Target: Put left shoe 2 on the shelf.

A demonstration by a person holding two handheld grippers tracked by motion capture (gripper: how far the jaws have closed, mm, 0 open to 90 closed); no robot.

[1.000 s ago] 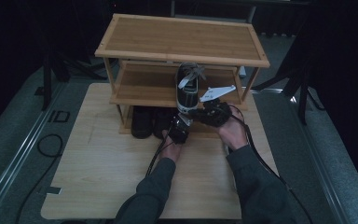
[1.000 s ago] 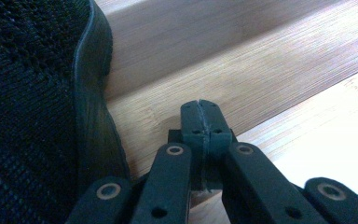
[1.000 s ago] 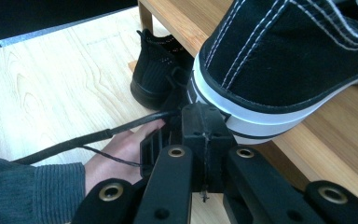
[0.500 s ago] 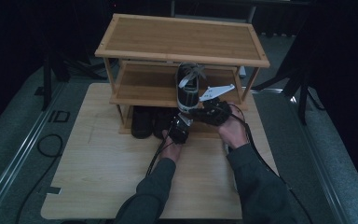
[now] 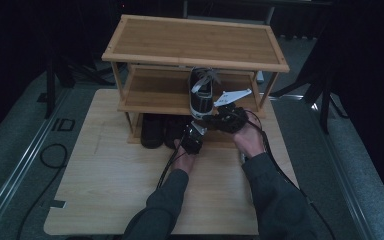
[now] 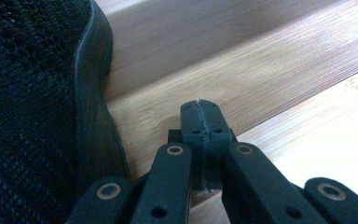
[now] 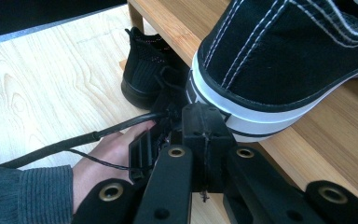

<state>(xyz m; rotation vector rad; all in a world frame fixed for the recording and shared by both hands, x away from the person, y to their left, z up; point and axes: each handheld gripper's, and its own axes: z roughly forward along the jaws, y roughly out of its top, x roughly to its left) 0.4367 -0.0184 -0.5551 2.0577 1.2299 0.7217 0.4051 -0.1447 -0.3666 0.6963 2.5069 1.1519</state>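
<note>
A three-tier bamboo shoe rack [image 5: 195,42] stands at the far end of a pale wooden table [image 5: 110,190], and the account runs from its left side across to the right. On the lowest shelf, left of centre in the high view, sits a pair of black knit shoes [image 5: 152,131] tucked under the middle shelf; in the left gripper view the mesh upper and rubber edge of one of them [image 6: 37,116] take up the left side, with the bamboo slats of the bottom shelf beside it. Just right of that pair the left gripper [image 5: 192,140] is held low at the front of the bottom shelf, its jaws pressed tight together with nothing between them; in its own view the closed tips [image 6: 200,119] point at the bare shelf board just beside the knit shoe, whether touching it cannot be told. Further right and higher, a black canvas sneaker [image 5: 201,92] with white laces and a white sole rests on the middle shelf, its heel overhanging the front edge. The right gripper [image 5: 225,119] is held just in front of that heel, also closed on nothing; its own view shows the shut tips [image 7: 204,123] right against the sneaker's white sole [image 7: 261,123], with the left hand [image 7: 107,161] and its cable lower down.
</note>
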